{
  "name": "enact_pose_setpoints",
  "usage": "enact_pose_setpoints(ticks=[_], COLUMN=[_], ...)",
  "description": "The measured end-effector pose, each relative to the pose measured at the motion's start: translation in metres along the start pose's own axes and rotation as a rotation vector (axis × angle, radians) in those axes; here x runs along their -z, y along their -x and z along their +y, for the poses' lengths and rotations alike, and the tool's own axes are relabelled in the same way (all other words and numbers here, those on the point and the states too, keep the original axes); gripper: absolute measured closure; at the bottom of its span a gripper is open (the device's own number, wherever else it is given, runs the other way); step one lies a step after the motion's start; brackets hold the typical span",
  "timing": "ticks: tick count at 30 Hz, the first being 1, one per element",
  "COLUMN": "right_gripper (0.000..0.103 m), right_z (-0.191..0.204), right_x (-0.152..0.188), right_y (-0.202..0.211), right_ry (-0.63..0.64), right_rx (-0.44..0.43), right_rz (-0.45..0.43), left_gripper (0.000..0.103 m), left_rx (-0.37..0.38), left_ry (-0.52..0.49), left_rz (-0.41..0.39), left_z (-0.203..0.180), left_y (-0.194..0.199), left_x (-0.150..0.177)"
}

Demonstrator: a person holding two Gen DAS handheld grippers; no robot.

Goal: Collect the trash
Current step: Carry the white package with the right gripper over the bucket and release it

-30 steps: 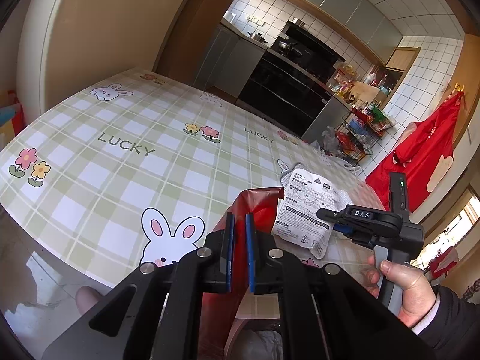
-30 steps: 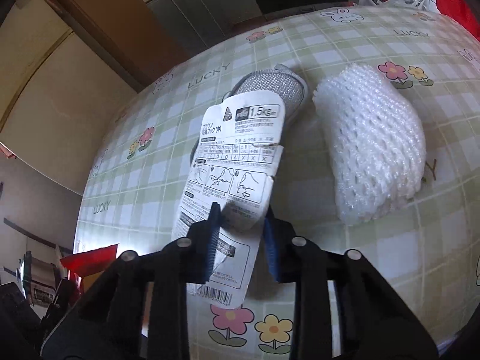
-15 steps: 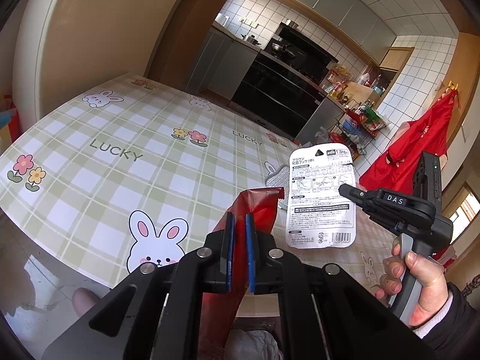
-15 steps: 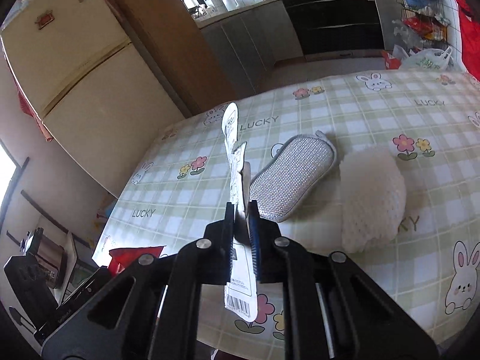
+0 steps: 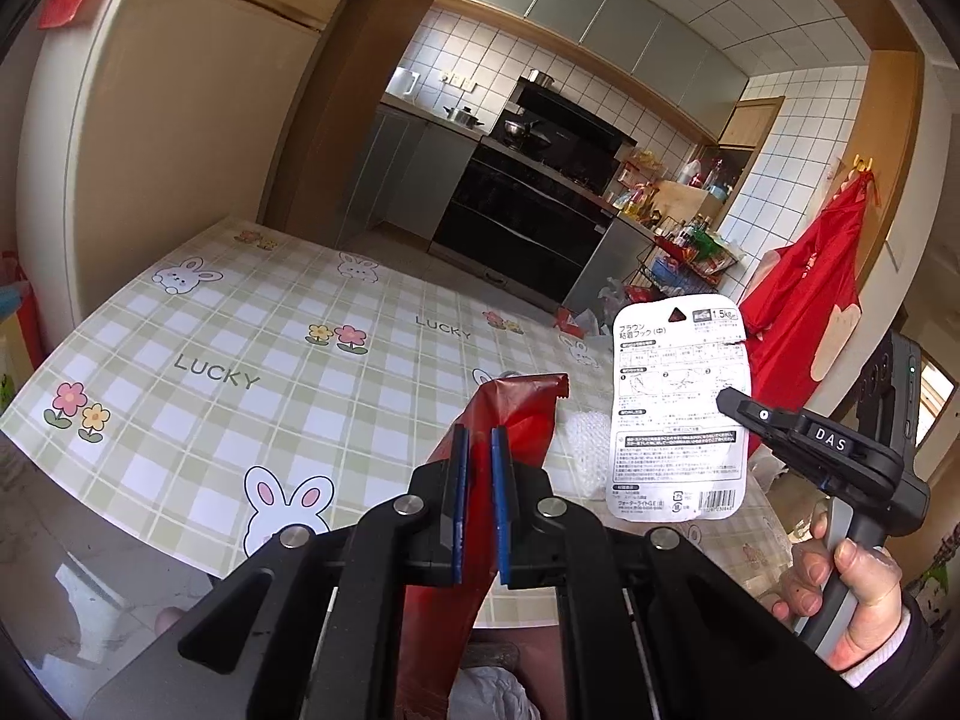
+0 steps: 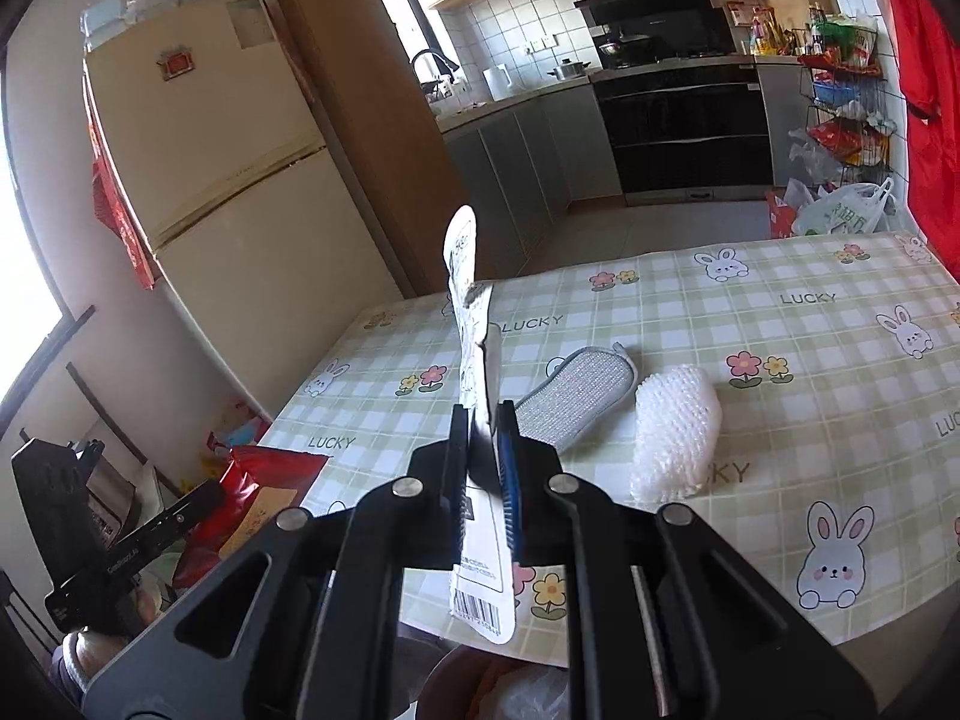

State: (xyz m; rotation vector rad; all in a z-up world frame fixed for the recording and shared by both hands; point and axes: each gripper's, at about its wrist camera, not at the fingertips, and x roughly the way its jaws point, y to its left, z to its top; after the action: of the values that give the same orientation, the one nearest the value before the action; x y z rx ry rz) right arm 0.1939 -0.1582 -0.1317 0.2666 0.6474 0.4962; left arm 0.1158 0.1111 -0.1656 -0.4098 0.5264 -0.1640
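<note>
Both wrist cameras look forward over the checked tablecloth (image 5: pixel 252 360) toward the kitchen oven (image 6: pixel 684 132), the left from the table's near edge, the right seemingly slightly higher; each catches the opposite gripper at its frame edge.

1 red bag (image 5: pixel 510 414), 1 card (image 5: pixel 681 414), 1 sponge (image 6: pixel 576 396), 1 bubble wrap (image 6: pixel 675 432), 2 hand-held grippers (image 5: pixel 477 498) (image 6: pixel 483 468)

A kitchen-dining room in daylight: a table (image 6: pixel 780 360) under a green-checked cloth printed with rabbits, flowers and "LUCKY" stands before a cream two-door fridge (image 6: pixel 228 180) and a wooden pillar (image 6: pixel 360 90). Beyond, white-tiled walls (image 5: pixel 798 120) back grey cabinets (image 6: pixel 528 150), a black oven and hood (image 6: pixel 678 90) and a wire rack (image 6: pixel 840 96). Bright window light enters at left (image 6: pixel 24 252).
</note>
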Motion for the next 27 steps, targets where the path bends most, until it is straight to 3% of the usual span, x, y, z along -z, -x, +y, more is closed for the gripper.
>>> enact_pose_setpoints(ticks=[12, 23, 25, 26, 27], right_gripper=[0.089, 0.089, 0.085, 0.077, 0.063], right_z=[0.018, 0.026, 0.027, 0.026, 0.026], right_x=[0.046, 0.070, 0.072, 0.073, 0.074], right_y=[0.080, 0.095, 0.090, 0.087, 0.085], right_ry=[0.055, 0.061, 0.063, 0.061, 0.057], right_rx=[-0.012, -0.045, -0.055, -0.061, -0.055], right_rz=[-0.007, 0.034, 0.057, 0.072, 0.076], left_gripper=[0.095, 0.095, 0.095, 0.095, 0.095], left_rx=[0.032, 0.049, 0.048, 0.048, 0.049], left_ry=[-0.054, -0.086, -0.082, -0.081, -0.080], left_rz=[-0.056, -0.066, -0.064, -0.062, -0.059], left_z=[-0.045, -0.058, -0.057, -0.057, -0.057], left_y=[0.060, 0.080, 0.078, 0.077, 0.075], left_x=[0.006, 0.014, 0.013, 0.013, 0.014])
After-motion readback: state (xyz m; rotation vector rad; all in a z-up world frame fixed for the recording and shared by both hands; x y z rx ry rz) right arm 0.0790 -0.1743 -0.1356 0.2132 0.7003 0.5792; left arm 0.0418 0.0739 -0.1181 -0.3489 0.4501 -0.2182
